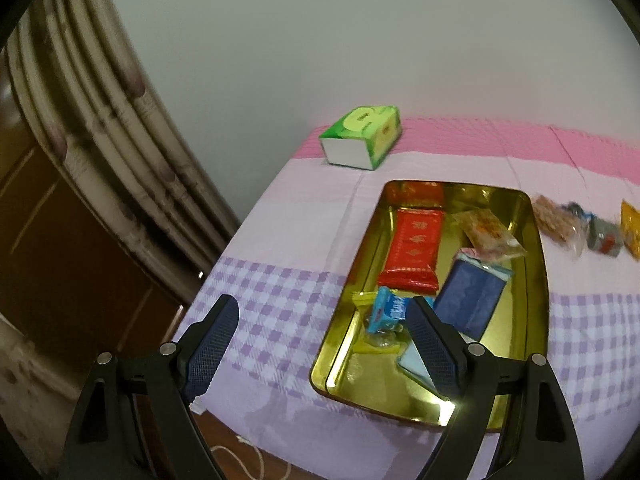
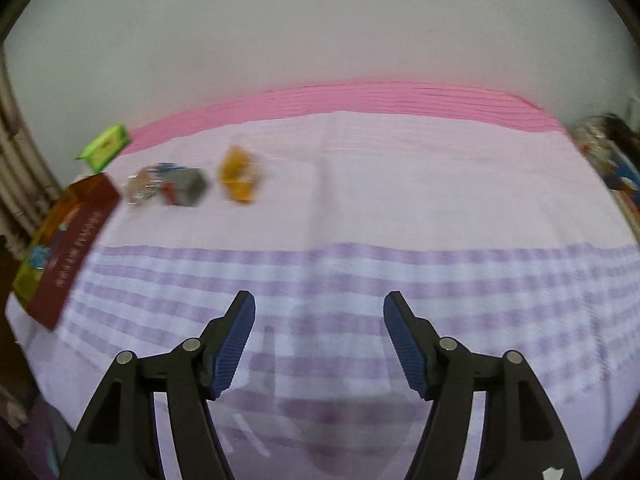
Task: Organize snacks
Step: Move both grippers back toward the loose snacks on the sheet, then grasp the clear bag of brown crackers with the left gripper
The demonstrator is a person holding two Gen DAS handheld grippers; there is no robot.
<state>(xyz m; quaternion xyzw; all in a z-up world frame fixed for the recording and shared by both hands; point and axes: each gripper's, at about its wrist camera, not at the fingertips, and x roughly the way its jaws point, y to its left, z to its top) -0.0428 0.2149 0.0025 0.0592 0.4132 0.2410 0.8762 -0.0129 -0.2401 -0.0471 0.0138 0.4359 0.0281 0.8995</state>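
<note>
Left gripper (image 1: 324, 334) jaws wide, empty, over near left rim of gold rectangular metal tin (image 1: 538, 280) holding red, blue snack packets. Right gripper (image 2: 319, 330) jaws apart, empty, over bare pink-and-purple checked cloth (image 2: 400, 200); loose orange snack packet (image 2: 239, 174) far ahead-left, tin at left edge.

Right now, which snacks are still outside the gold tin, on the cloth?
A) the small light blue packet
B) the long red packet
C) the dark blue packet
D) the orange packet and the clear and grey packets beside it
D: the orange packet, the clear packet and the grey packet lie on the checked cloth beyond the gold tin, while the red, dark blue and light blue packets lie inside it.
</note>
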